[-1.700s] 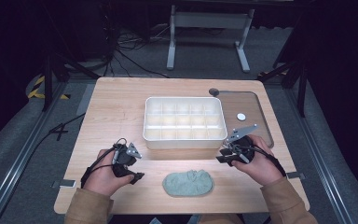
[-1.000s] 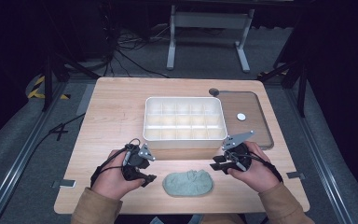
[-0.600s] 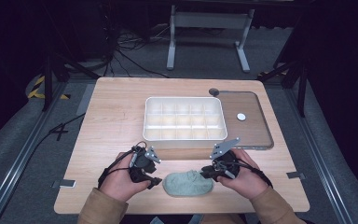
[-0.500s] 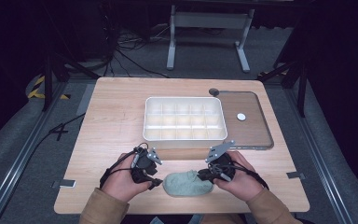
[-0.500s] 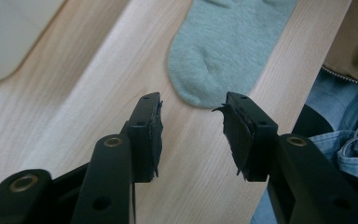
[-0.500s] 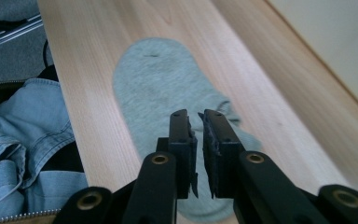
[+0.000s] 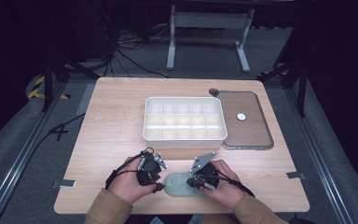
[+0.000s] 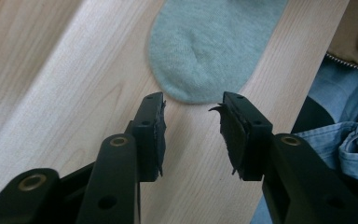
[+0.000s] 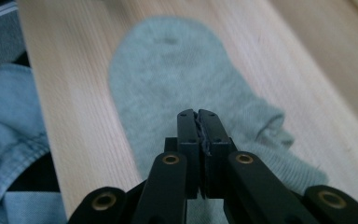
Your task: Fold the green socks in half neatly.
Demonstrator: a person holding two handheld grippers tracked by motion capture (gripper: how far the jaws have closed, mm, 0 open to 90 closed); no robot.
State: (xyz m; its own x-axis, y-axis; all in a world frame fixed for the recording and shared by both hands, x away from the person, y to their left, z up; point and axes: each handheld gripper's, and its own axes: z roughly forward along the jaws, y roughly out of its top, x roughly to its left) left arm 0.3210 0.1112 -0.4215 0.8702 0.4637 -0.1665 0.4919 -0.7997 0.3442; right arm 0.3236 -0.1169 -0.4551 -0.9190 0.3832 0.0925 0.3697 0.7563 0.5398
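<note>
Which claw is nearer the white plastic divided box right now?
Left, though only slightly, judging from the high view. The left claw sits below the white plastic divided box's left half; the right claw lies lower, over the grey-green sock.

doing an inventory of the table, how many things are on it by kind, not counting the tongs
Sock, grey-green: 1
Compartment box, white: 1
Lid, clear brownish: 1
Small white disc, on the lid: 1
Small dark round piece at the lid's far corner: 1
Total: 5
</note>
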